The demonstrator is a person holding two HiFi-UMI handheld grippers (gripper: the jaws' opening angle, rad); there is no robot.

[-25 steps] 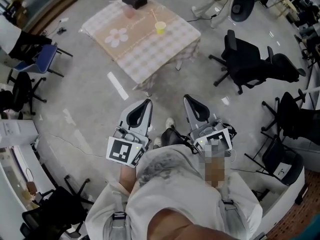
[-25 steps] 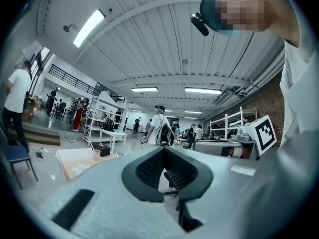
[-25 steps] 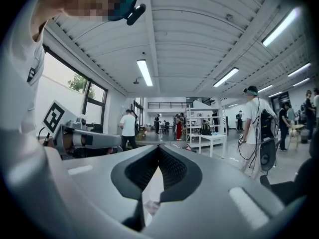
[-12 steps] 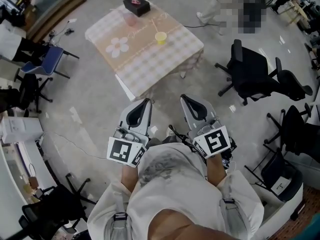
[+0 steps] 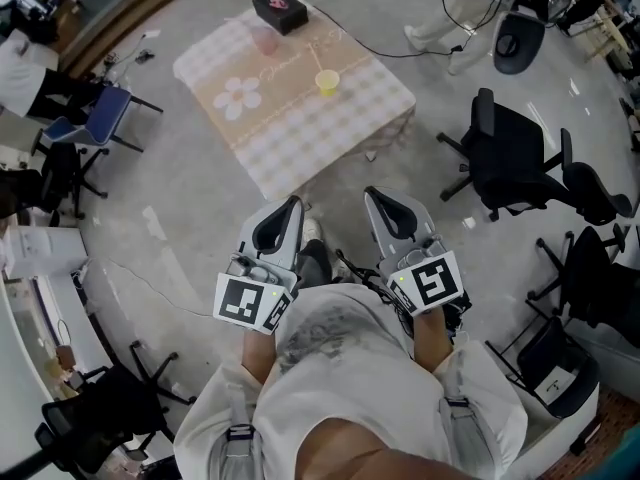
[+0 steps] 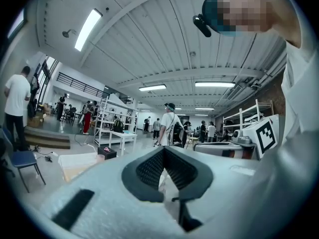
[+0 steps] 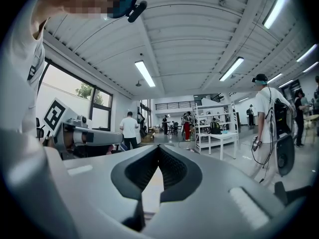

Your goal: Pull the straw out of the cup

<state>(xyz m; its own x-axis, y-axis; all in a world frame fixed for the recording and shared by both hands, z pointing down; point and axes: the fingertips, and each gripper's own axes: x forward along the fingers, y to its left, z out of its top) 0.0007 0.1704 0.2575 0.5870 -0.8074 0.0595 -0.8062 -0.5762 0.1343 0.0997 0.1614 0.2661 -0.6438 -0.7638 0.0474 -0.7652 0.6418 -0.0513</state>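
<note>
A small yellow cup [image 5: 327,81] stands near the right side of a low table [image 5: 290,133] with a checked cloth, far ahead of me on the floor; its straw is too thin to make out. Both grippers are held level at my waist, well short of the table. The left gripper [image 5: 293,204] and the right gripper [image 5: 373,195] point toward it side by side. The left gripper [image 6: 163,149] has its jaw tips together with nothing between them. The right gripper [image 7: 158,147] is likewise shut and empty.
A black box [image 5: 279,8] and a pink cup [image 5: 264,38] sit at the table's far end. Black office chairs [image 5: 515,148] stand to the right, a blue chair [image 5: 95,118] to the left. A cable [image 5: 150,278] runs across the floor. Several people stand in the hall beyond.
The view has advanced across the floor: the table sits a little nearer and further right, the chairs have shifted. Both grippers keep the same shut pose in front of me.
</note>
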